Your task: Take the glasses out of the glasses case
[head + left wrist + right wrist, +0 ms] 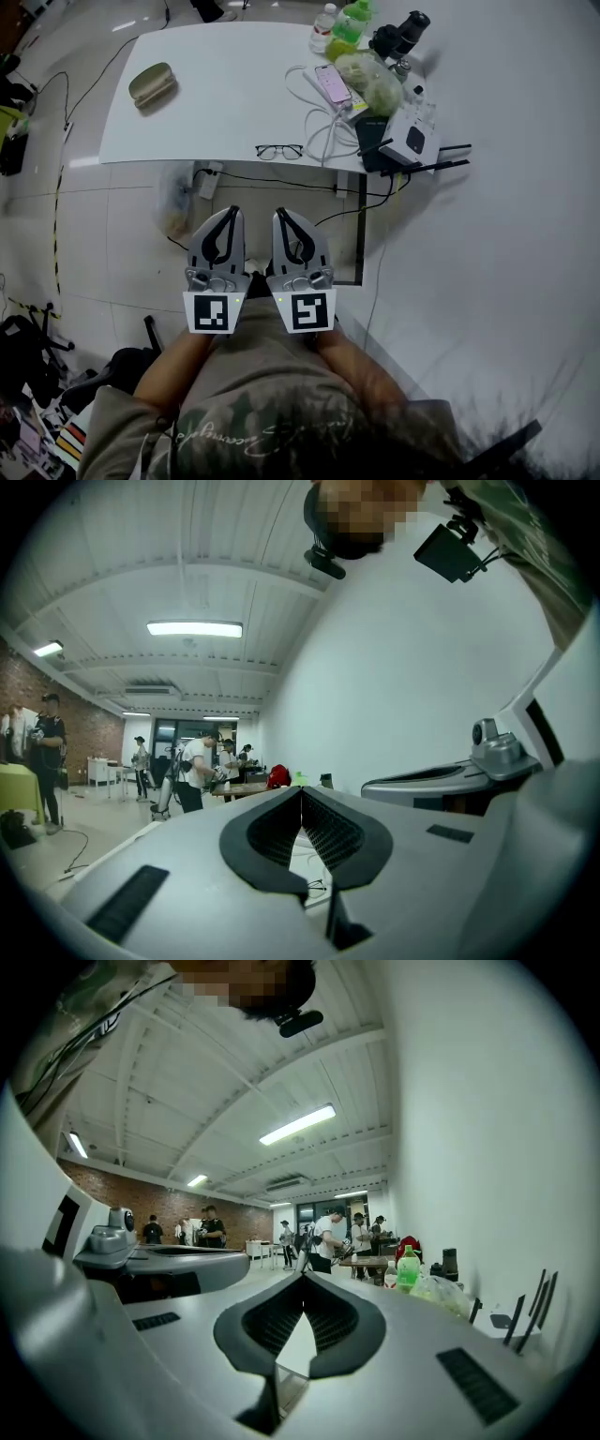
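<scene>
An olive glasses case (pixel 152 82) lies closed at the far left of the white table (pixel 225 112). A pair of thin black-rimmed glasses (pixel 279 151) rests unfolded on the table by its near edge, apart from the case. My left gripper (pixel 232 212) and right gripper (pixel 279 213) are held side by side close to the person's body, well short of the table. In both gripper views the jaws meet at the tips, left gripper (pixel 302 790) and right gripper (pixel 302 1278), with nothing held between them.
The table's right end is crowded: a pink phone (pixel 333 84), white cables (pixel 323 127), bottles (pixel 337 26), a plastic bag (pixel 370 80), a white box (pixel 412 139) and a black camera (pixel 401 36). Cables and a power strip (pixel 208 178) lie on the floor below. People stand far back in the room.
</scene>
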